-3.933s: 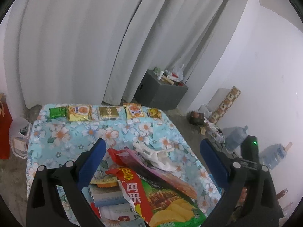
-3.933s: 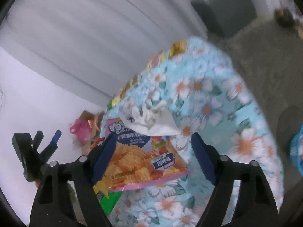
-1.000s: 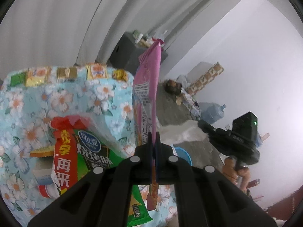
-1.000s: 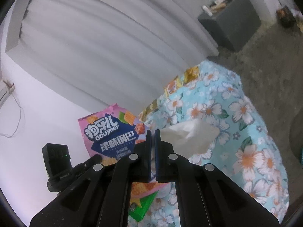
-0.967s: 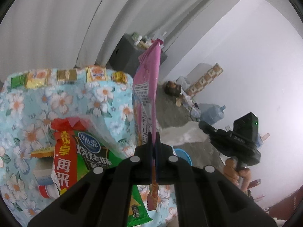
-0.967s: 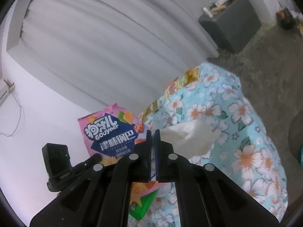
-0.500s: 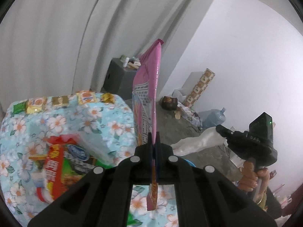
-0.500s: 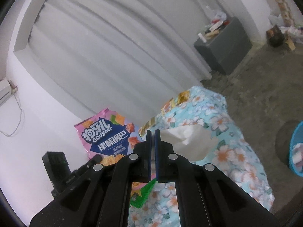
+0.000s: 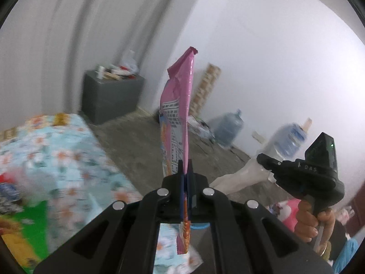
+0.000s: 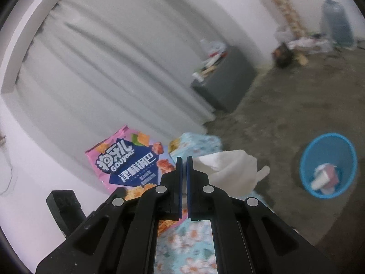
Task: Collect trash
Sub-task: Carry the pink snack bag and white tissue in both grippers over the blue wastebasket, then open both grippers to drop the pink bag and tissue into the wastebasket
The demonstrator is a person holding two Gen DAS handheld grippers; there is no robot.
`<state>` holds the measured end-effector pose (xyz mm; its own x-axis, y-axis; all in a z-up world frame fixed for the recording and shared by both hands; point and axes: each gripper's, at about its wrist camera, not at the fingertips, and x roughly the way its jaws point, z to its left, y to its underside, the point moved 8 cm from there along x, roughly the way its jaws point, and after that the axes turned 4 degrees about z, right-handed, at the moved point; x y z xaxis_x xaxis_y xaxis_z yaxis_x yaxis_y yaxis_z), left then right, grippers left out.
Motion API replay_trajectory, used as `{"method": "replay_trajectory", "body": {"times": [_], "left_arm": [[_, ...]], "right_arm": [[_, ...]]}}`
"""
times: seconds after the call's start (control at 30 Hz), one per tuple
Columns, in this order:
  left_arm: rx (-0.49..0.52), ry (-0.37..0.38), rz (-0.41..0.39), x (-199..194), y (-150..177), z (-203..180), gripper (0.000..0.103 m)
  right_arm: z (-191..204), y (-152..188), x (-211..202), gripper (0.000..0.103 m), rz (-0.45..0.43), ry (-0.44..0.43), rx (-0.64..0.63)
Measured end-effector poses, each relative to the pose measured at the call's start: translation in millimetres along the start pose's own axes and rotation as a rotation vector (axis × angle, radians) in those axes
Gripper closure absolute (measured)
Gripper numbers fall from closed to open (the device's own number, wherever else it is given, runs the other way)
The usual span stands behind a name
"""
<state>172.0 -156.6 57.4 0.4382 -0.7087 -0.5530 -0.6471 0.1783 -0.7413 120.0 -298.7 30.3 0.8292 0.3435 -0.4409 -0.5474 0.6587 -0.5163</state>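
Observation:
My left gripper (image 9: pixel 186 171) is shut on a pink snack bag (image 9: pixel 180 105), which stands up edge-on from the jaws. In the right wrist view the same pink bag (image 10: pixel 127 159) shows its printed face at lower left. My right gripper (image 10: pixel 184 159) is shut on a crumpled white tissue (image 10: pixel 230 169) that hangs to the right of the jaws. From the left wrist view, the right gripper (image 9: pixel 264 158) and its tissue (image 9: pixel 239 178) are at the right, with a hand (image 9: pixel 310 219) on the handle. A blue bin (image 10: pixel 328 166) stands on the floor at the right with some trash inside.
The table with the floral cloth (image 9: pixel 57 159) lies to the left with snack packets (image 9: pixel 20 228) on it. A grey cabinet (image 9: pixel 111 96) stands by the curtain. Water jugs (image 9: pixel 225 127) and a patterned box (image 9: pixel 203 91) line the white wall. The floor is bare concrete.
Both grippers have swung to the right, away from the table and out over the floor, each still carrying its item. The blue bin has come further into the right wrist view.

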Motion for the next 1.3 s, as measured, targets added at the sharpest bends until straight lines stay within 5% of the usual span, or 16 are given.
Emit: {"method": "replay_trajectory", "body": {"times": [0.37,0.77,0.9,0.97,1.03,1.3], "left_arm": [[0.085,0.129,0.304,179,31,-77,0.102],[0.138,0.051,0.595,351,93,-85,0.102],[0.180,0.033,0.640,382,109,-82,0.100],[0.179,0.026,0.680,401,118,-77,0.087],[0.171,0.009,0.702,410,124,-72,0.071],[0.172,0.024,0.638,383,113,-72,0.063]], "right_arm": [[-140,-8,-2,0.101,-0.039,0.202,0.232],[-278,-3,60,0.101,0.052,0.370,0.432],[-308,1,69,0.097,0.073,0.393,0.466],[-321,4,73,0.093,0.076,0.391,0.493],[-338,10,80,0.072,0.094,0.426,0.526],[-337,28,68,0.065,0.103,0.460,0.525]]}}
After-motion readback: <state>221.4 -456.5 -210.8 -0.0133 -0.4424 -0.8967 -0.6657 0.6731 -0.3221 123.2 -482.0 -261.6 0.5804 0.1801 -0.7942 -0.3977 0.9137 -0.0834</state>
